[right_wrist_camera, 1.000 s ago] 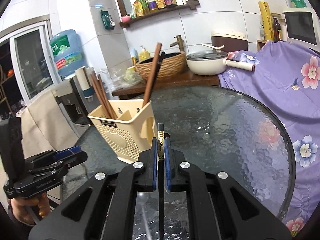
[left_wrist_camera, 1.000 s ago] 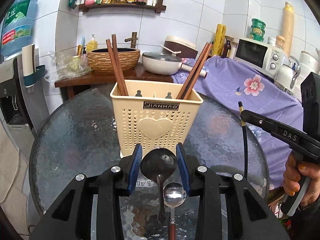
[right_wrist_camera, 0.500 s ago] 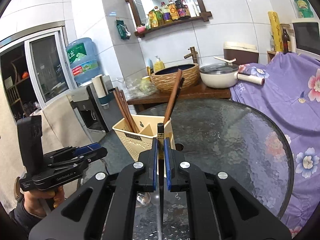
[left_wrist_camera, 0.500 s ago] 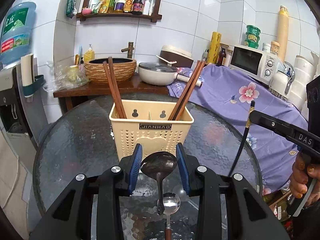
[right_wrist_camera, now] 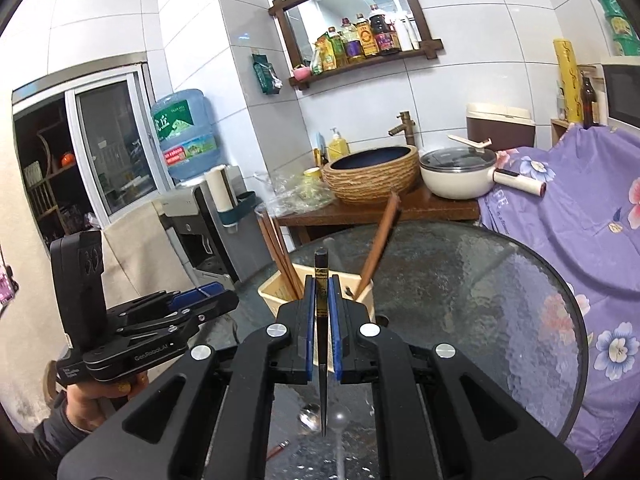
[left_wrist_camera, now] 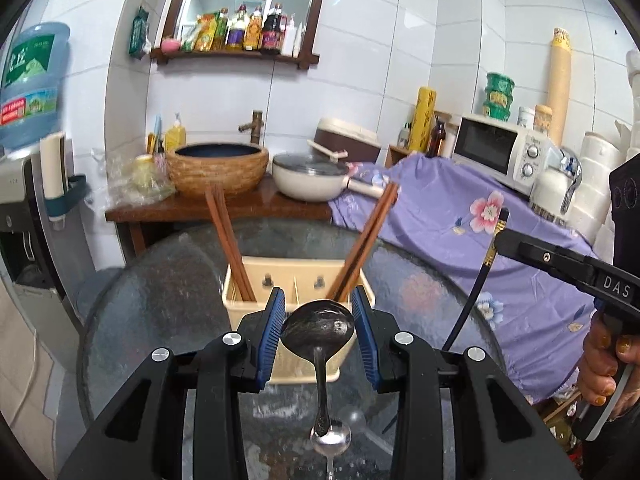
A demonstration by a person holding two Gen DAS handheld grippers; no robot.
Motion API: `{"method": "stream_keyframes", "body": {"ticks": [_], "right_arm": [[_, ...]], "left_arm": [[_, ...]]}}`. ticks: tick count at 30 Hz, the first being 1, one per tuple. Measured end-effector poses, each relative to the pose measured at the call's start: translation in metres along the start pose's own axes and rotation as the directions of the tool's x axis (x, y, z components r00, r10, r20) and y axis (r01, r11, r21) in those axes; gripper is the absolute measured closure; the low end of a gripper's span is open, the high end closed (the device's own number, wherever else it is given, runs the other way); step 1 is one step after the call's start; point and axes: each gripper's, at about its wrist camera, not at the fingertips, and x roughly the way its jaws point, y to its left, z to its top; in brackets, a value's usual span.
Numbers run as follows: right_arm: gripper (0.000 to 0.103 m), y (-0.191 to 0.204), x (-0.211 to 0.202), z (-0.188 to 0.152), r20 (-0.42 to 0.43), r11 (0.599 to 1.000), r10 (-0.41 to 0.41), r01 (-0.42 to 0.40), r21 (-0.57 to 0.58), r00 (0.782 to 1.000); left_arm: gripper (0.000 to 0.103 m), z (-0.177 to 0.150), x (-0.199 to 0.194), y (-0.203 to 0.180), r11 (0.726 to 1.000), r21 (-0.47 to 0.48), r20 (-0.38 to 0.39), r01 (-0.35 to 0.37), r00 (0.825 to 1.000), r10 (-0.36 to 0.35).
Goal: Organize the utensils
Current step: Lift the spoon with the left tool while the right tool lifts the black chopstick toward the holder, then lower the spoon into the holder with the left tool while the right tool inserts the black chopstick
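We are pinching a dark spoon (left_wrist_camera: 318,326) bowl-up in the left gripper (left_wrist_camera: 319,334), while the right gripper (right_wrist_camera: 321,320) is clamping a black chopstick (right_wrist_camera: 321,288); both are hanging handle-down, seemingly just short of the cream caddy (left_wrist_camera: 240,308) ahead.

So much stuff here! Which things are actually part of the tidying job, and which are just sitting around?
Part of the job: dark spoon in left gripper; black chopstick in right gripper; cream holder; brown chopsticks; spoon on table.

Just around: microwave, pot, basin, water bottle.

Glossy metal spoon (left_wrist_camera: 318,330), perforated plastic caddy (left_wrist_camera: 240,312), pebbled glass table (left_wrist_camera: 152,304).
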Motion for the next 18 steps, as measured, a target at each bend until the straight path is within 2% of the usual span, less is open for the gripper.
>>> {"method": "stream_keyframes", "body": {"ticks": [4, 8, 11, 15, 18], "right_arm": [[0.096, 0.010, -0.005, 0.032, 0.019, 1.000, 0.027, -0.027, -0.001, 0.999], [0.096, 0.023, -0.012, 0.065, 0.083, 1.000, 0.023, -0.021, -0.022, 0.996], [0.096, 0.032, -0.011, 0.088, 0.135, 0.999, 0.003, 0.003, -0.043, 0.991], [0.096, 0.042, 0.001, 0.104, 0.196, 0.995, -0.047, 0.062, -0.075, 0.979], [0.096, 0.046, 0.018, 0.100, 0.222, 0.986, -0.099, 0.126, -0.107, 0.970]], "left_arm": [[0.069, 0.032, -0.012, -0.001, 1.000, -0.001, 0.078, -0.017, 0.997, 0.017], [0.069, 0.066, -0.017, 0.001, 0.999, -0.019, 0.153, -0.041, 0.987, 0.044], [0.069, 0.088, -0.011, 0.004, 0.993, -0.028, 0.213, -0.114, 0.970, 0.117], [0.069, 0.098, 0.007, 0.010, 0.986, -0.058, 0.230, -0.156, 0.959, 0.165], [0.069, 0.092, 0.025, 0.016, 0.980, -0.081, 0.220, -0.179, 0.956, 0.193]]}}
